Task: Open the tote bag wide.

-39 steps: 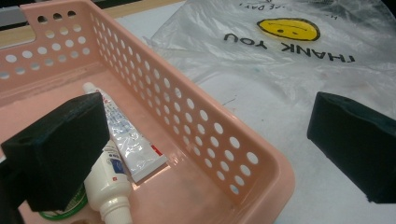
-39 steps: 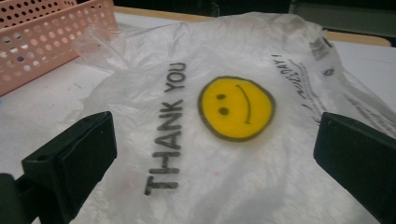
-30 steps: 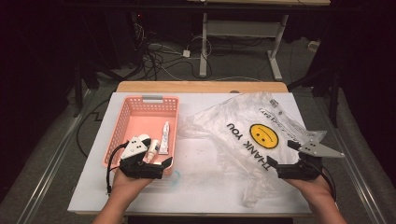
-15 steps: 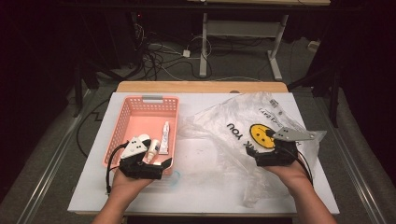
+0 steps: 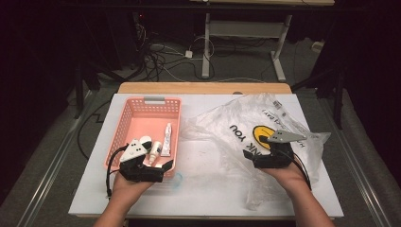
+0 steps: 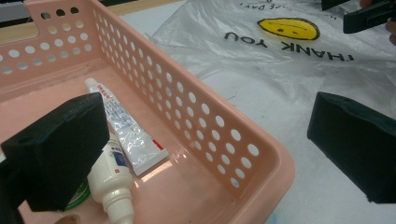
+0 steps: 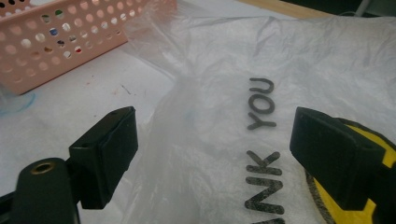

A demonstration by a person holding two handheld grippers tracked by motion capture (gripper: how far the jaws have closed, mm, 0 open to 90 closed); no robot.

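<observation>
A pink perforated basket stands on the left of the table and holds a white tube and a small white bottle. My left gripper is open at the basket's near right corner. In the left gripper view its jaws straddle the basket wall, one over the bottle beside the tube. A clear plastic bag with a yellow smiley and "THANK YOU" lies on the right. My right gripper hovers over its print, and its jaws have just been closing. They stand apart above the bag without pressing it.
A white mat covers the wooden table, whose back edge shows bare wood. A bluish smear marks the mat by the basket's near corner. Cables and desk legs lie on the floor beyond the table.
My right gripper has moved left across the bag, from its right edge to the smiley print. The left hand and the basket have stayed put.
</observation>
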